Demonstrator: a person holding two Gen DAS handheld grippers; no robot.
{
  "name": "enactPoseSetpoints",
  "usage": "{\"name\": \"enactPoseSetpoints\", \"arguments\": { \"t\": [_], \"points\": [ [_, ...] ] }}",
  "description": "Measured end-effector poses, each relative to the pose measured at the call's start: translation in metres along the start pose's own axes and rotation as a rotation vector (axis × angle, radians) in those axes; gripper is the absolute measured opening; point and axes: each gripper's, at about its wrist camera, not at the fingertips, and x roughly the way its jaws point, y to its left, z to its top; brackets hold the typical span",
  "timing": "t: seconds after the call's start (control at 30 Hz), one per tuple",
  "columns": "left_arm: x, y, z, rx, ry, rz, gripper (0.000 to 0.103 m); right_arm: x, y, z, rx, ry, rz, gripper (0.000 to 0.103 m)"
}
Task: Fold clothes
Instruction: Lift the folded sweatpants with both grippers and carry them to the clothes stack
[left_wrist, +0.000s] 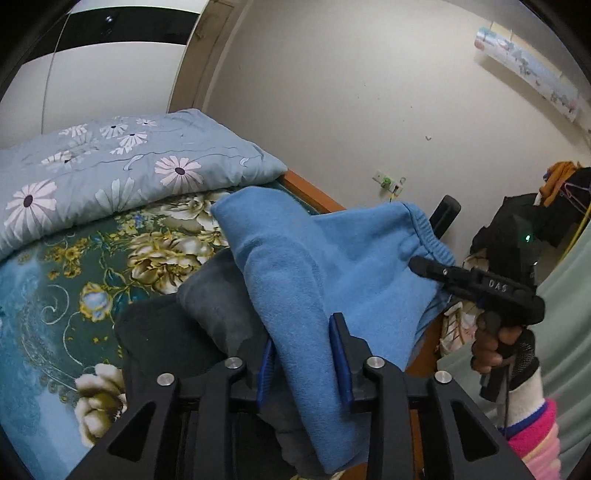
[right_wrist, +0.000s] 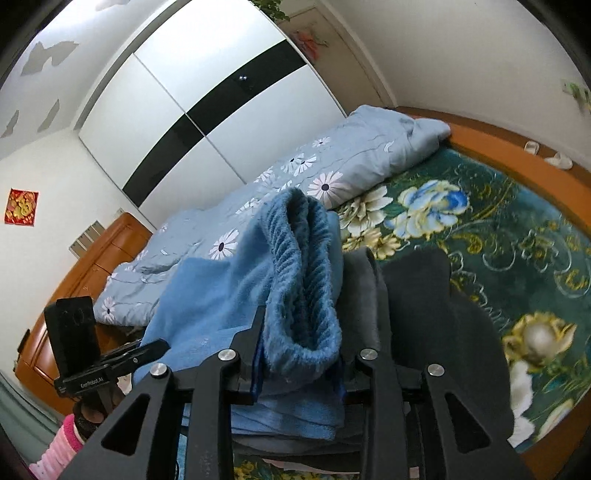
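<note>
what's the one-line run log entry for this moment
left gripper: shut on light blue fleece garment | right gripper: shut on its ribbed cuff | garment lifted over floral bed sheet

Daisy-print quilt atop floral bedspread, black-banded wardrobe behind, slippers on the floor.

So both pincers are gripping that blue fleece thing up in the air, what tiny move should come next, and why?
Probably lower it flat onto the bed. The left gripper and right gripper each pinch the blue garment, which hangs bunched above the grey clothes; folding likely needs it spread first.
</note>
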Motion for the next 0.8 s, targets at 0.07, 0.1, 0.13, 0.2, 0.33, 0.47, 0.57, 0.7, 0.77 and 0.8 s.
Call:
{"name": "enactPoseSetpoints", "arguments": {
  "t": [0.07, 0.1, 0.13, 0.2, 0.33, 0.47, 0.57, 0.7, 0.77, 0.8],
  "points": [
    [0.004, 0.002, -0.002, 0.009, 0.011, 0.03, 0.055, 0.004, -0.005, -0.002, 0.013, 0.007, -0.014, 0.032],
    [0.006, 0.003, -0.004, 0.014, 0.017, 0.046, 0.056, 0.006, -0.007, -0.003, 0.02, 0.013, -0.021, 0.032],
    [0.007, 0.005, -0.004, 0.005, 0.02, 0.048, 0.056, 0.009, -0.009, -0.004, 0.027, 0.018, -0.028, 0.032],
    [0.007, 0.007, -0.004, -0.009, 0.022, 0.052, 0.057, 0.012, -0.011, -0.006, 0.037, 0.022, -0.041, 0.032],
    [-0.007, 0.001, -0.004, 0.036, 0.001, 0.065, 0.058, 0.003, 0.004, -0.005, 0.0, 0.012, -0.082, 0.039],
    [-0.028, -0.005, 0.002, 0.104, -0.018, 0.069, 0.06, -0.017, 0.021, 0.0, -0.069, -0.016, -0.157, 0.042],
    [-0.047, -0.006, 0.011, 0.122, -0.086, 0.09, 0.06, -0.038, 0.031, 0.006, -0.117, -0.078, -0.207, 0.045],
    [-0.057, -0.015, 0.023, 0.116, -0.161, 0.074, 0.061, -0.048, 0.059, 0.017, -0.215, -0.121, -0.214, 0.045],
    [-0.053, -0.026, 0.025, 0.132, -0.164, 0.073, 0.062, -0.038, 0.075, 0.02, -0.28, -0.108, -0.22, 0.045],
    [-0.048, -0.032, 0.025, 0.134, -0.162, 0.065, 0.062, -0.032, 0.081, 0.021, -0.297, -0.102, -0.227, 0.045]
  ]
}}
